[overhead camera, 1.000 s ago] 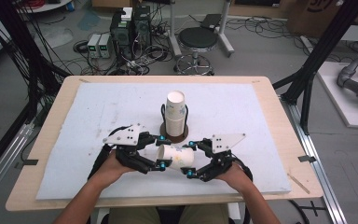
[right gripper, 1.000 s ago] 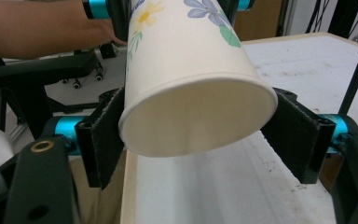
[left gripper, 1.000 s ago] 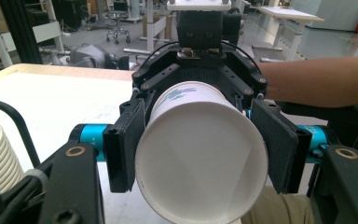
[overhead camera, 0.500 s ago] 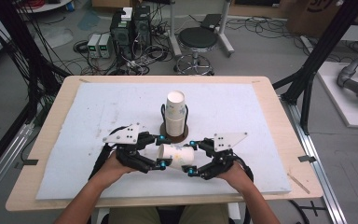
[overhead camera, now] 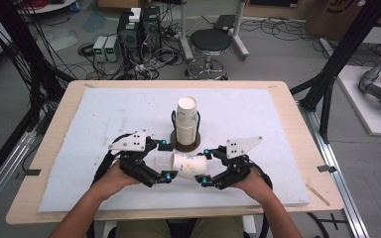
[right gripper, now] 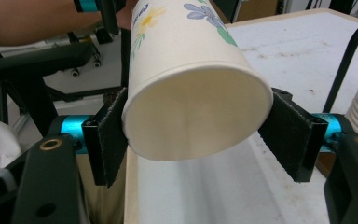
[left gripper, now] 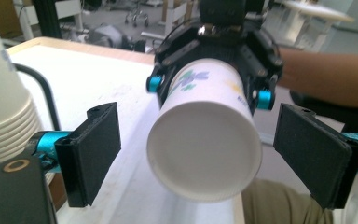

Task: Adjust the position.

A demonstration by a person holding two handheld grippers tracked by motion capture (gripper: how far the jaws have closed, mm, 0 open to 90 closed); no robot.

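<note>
Both grippers were black, with flat rectangular fingers (left gripper: 93,151), cyan fittings just behind them, and grey three-cornered plates above

I find no legible text, label, brand or number anywhere. The paper cup (right gripper: 191,79) carries only a flower print. A cardboard box (overhead camera: 340,12) at top right bears dark marks I cannot read.

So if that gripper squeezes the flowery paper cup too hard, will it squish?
Probably. The paper cup is thin-walled and empty, and its open rim already looks slightly oval between the right gripper pads. It likely weighs very little. Set on its side on the table, its round, tapered body would probably roll in a curve.
</note>
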